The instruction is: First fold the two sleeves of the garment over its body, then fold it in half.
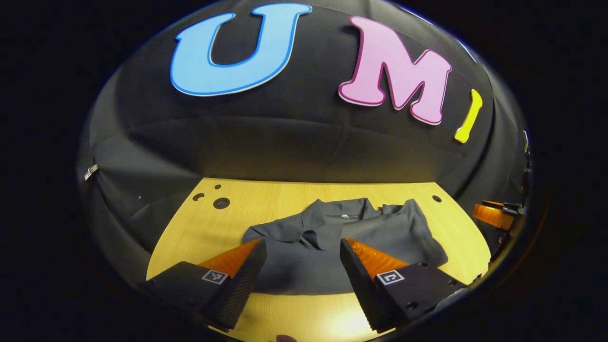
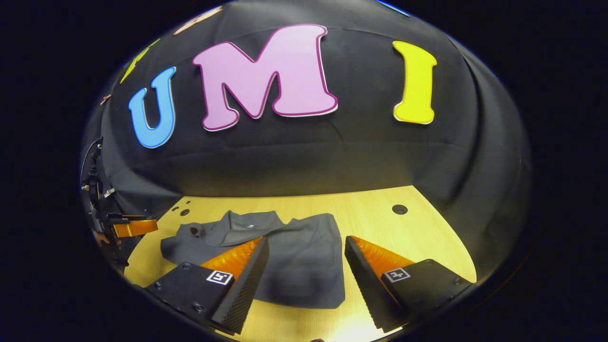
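Wooden table (image 1: 199,223), folded dark garment (image 1: 332,247).

Garment (image 1: 327,247) front hem behind jaws.

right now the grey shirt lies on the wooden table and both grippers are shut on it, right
No: both grippers are open and hold nothing. The grey shirt does lie on the wooden table; the left gripper and right gripper views show their fingers spread apart.

**Two wedge-fingered grippers with square markers**

The left gripper (image 1: 301,268) has tapering wedge fingers on black blocks with screw holes, each carrying a small square black-and-white marker. The right gripper (image 2: 306,266) matches: dimpled inner pads (image 2: 244,289), screws, markers.
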